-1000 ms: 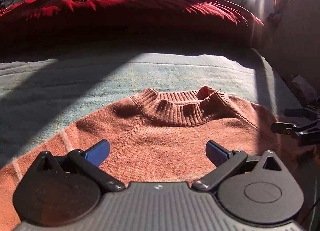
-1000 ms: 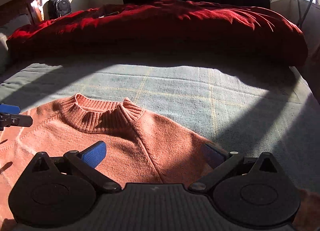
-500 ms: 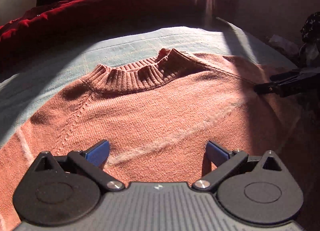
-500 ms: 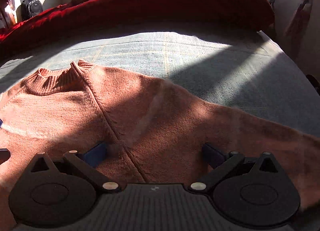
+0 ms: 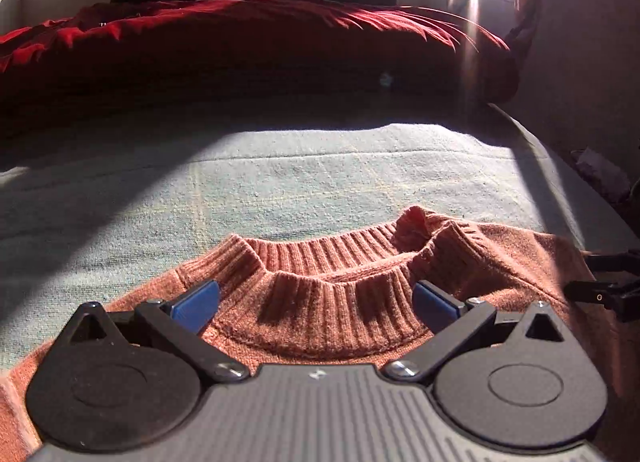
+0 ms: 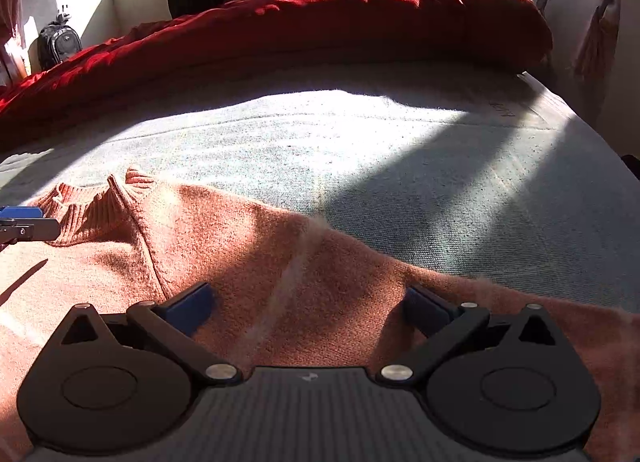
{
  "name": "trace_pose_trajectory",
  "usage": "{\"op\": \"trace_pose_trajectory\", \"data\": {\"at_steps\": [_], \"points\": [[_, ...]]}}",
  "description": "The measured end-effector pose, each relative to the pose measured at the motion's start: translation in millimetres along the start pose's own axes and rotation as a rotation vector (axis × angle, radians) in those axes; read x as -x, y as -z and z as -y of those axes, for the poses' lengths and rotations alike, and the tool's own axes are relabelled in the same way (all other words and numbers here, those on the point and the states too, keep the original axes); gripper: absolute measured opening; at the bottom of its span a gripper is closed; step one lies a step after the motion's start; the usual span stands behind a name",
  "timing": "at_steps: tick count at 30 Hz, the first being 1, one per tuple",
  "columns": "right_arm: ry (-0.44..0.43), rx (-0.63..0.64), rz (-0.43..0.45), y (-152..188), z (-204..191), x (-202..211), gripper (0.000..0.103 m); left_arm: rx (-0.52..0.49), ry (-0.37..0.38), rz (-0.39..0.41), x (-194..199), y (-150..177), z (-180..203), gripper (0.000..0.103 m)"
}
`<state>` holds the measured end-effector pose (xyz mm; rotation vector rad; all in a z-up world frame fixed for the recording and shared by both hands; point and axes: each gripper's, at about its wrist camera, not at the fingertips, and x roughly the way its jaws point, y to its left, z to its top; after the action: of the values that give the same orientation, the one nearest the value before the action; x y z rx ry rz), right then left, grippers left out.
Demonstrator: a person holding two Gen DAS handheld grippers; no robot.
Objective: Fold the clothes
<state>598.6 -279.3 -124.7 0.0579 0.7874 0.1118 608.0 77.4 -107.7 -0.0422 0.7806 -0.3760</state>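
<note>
Both my jaws wide, empty. Left gripper (image 5: 316,300) straddles sweater (image 6: 248,246) collar (image 5: 336,262); right gripper (image 6: 308,308) over shoulder, 3 o'clock. Pinch single layer, lift evenly.

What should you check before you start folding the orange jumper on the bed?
1. Orange knitted jumper lying on the pale green bed blanket: ok.
2. Ribbed collar flat: not ok, one side is bunched up.
3. Left hand-held gripper open over the collar: ok.
4. Right hand-held gripper open over the shoulder: ok.
5. Jumper's bottom hem straight: cannot tell, out of view.
</note>
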Motion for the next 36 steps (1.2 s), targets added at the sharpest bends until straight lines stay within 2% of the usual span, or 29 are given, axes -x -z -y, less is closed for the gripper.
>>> {"op": "trace_pose_trajectory", "data": {"at_steps": [5,10,11,16,18,20,24,27,30,36], "points": [[0.001,-0.009,-0.008,-5,2,-6,0.103,0.043,-0.016,-0.021,-20,-8,-11,0.102],[-0.013,-0.035,-0.024,-12,6,-6,0.103,0.01,-0.06,-0.045,-11,-11,7,0.102],[-0.026,-0.047,-0.027,-13,8,-1,0.103,0.008,-0.044,-0.042,-4,-11,12,0.102],[-0.097,-0.082,-0.016,-8,15,37,0.103,-0.003,0.15,-0.023,22,-20,51,0.102],[-0.098,-0.075,-0.012,-3,17,51,0.103,0.007,0.251,-0.037,20,-25,71,0.102],[-0.103,-0.071,-0.015,4,20,61,0.103,0.031,0.319,-0.057,9,-27,85,0.102],[-0.116,-0.084,-0.014,20,29,75,0.103,0.067,0.299,-0.08,-29,-31,99,0.102],[-0.13,-0.113,-0.006,32,38,82,0.103,0.139,0.285,-0.111,-61,-29,93,0.102],[-0.145,-0.139,-0.006,43,44,85,0.103,0.14,0.262,-0.073,-66,-30,93,0.102],[-0.15,-0.191,0.0,58,50,97,0.103,0.072,0.179,-0.097,-46,-37,109,0.101]]}}
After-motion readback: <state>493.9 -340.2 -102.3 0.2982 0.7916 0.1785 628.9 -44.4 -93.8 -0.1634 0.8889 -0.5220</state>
